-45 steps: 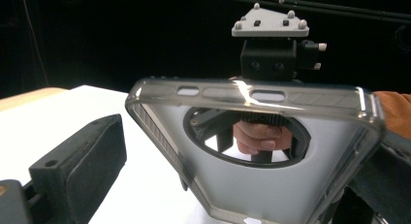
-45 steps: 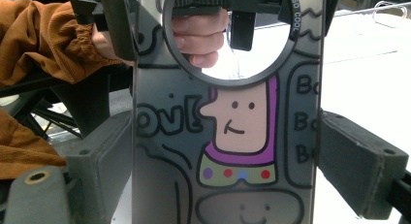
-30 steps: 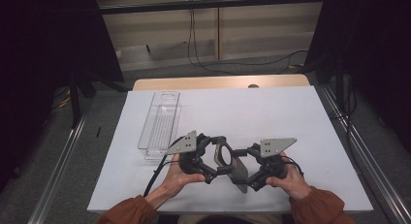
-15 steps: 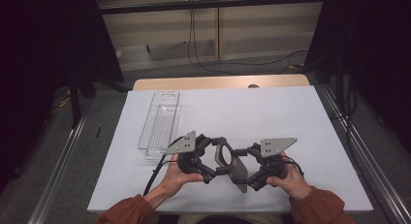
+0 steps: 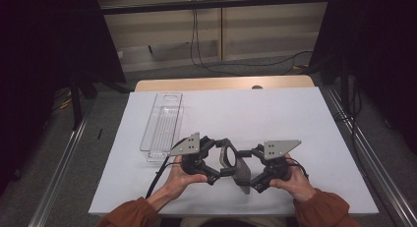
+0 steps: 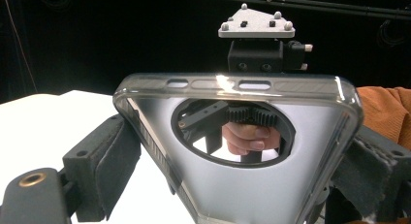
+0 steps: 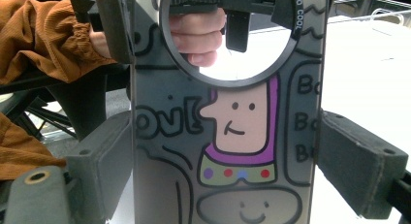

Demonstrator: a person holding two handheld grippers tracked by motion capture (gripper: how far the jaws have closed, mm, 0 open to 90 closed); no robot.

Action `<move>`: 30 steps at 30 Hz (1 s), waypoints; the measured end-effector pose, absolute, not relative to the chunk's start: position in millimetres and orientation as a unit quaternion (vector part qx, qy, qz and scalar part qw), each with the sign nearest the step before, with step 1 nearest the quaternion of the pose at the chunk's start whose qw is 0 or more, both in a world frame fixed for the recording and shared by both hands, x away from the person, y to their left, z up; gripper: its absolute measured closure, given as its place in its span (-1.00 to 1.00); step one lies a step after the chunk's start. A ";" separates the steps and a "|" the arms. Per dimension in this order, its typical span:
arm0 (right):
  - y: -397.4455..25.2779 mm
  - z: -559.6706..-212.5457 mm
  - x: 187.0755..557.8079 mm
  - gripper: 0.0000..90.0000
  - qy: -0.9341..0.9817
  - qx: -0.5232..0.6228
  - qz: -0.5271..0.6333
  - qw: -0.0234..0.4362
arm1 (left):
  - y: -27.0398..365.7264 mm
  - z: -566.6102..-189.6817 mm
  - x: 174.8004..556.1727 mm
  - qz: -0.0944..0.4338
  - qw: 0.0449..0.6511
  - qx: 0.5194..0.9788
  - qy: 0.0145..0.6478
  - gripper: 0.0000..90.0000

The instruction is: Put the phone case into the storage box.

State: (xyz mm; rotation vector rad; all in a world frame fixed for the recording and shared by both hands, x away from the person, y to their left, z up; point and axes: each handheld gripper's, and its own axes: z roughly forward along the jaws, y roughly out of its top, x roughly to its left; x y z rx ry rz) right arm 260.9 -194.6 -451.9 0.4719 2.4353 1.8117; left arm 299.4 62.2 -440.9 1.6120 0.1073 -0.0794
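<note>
High view: you hold a phone case [image 5: 235,160] between both tongs at lower centre of the frame, above the white bench [image 5: 275,114]; the left tongs [image 5: 216,174] and right tongs [image 5: 252,184] meet at it. A clear tray [image 5: 162,124] lies at centre left, well apart.

Left tongs view: the case [image 6: 242,151] spans the frame, plain inner face toward you, round hole at centre. Your pads [image 6: 109,161] sit beside its edges; contact looks likely, but I cannot tell for sure.

Right tongs view: the printed cartoon back [image 7: 232,132] stands upright at centre. A pad [image 7: 354,161] sits just beside the right edge with a sliver of gap, the left one close against it; grip unclear.

Handling: it looks light, thin and flexible, with smooth glossy faces, probably slippery. Hold the long side rims, away from the hole, where it flexes most.
</note>
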 end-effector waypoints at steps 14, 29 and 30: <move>-192.7 -449.0 261.3 -0.74 0.799 0.145 0.582 0.039 | 60.3 -438.8 297.1 -0.034 0.697 0.715 0.040 -0.75; -191.3 -448.7 260.5 -0.74 0.801 0.138 0.582 0.027 | 58.0 -438.9 296.2 -0.041 0.702 0.710 0.036 -0.76; -191.4 -448.8 260.4 -0.74 0.801 0.138 0.582 0.028 | 58.3 -438.9 296.5 -0.042 0.699 0.713 0.035 -0.75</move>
